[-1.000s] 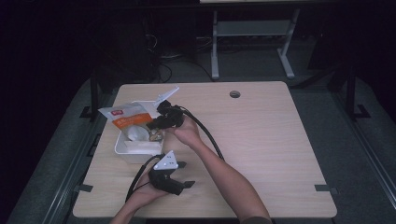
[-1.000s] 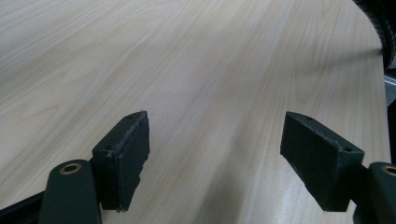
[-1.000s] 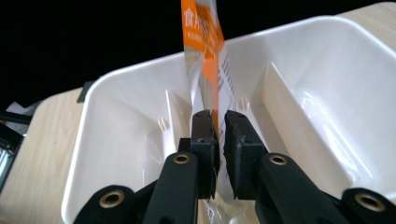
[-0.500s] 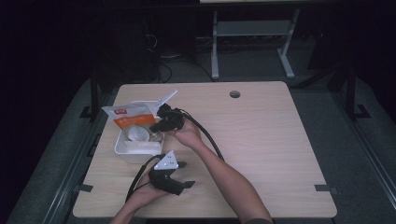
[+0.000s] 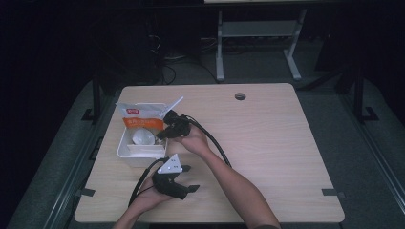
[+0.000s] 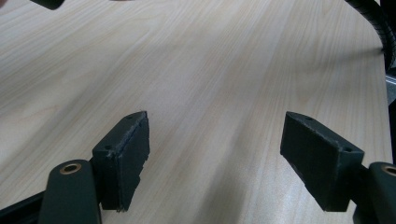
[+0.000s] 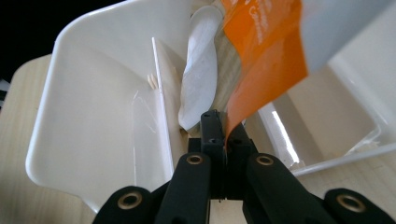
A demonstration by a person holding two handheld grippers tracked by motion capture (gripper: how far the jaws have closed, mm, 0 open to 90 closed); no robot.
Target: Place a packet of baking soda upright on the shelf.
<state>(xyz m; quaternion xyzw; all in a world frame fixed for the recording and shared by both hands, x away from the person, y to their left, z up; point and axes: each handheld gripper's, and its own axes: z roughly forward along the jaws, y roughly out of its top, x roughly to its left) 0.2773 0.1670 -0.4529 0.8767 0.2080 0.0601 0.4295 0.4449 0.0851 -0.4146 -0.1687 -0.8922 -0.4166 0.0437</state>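
Right gripper view looks down two black jaws that are squeezed together on the bottom edge of an orange bag. So the right gripper is pinching the bag. It holds the bag by its low edge, probably so it can lift it up or pull it out of the white box.

High view shows the box near the left side of the table. The bag leans over the far part of the box, with its top sticking up over the rim. The right gripper reaches into the box from the right.

The box has thin walls inside that split it into parts. A round white thing, maybe a small bowl or lid, sits in the middle part. In the right gripper view it stands on its edge just beside the bag.

The left gripper rests low over the table, near the box but not touching it. Its jaws are wide apart with nothing between them. It looks like it is waiting for its turn.
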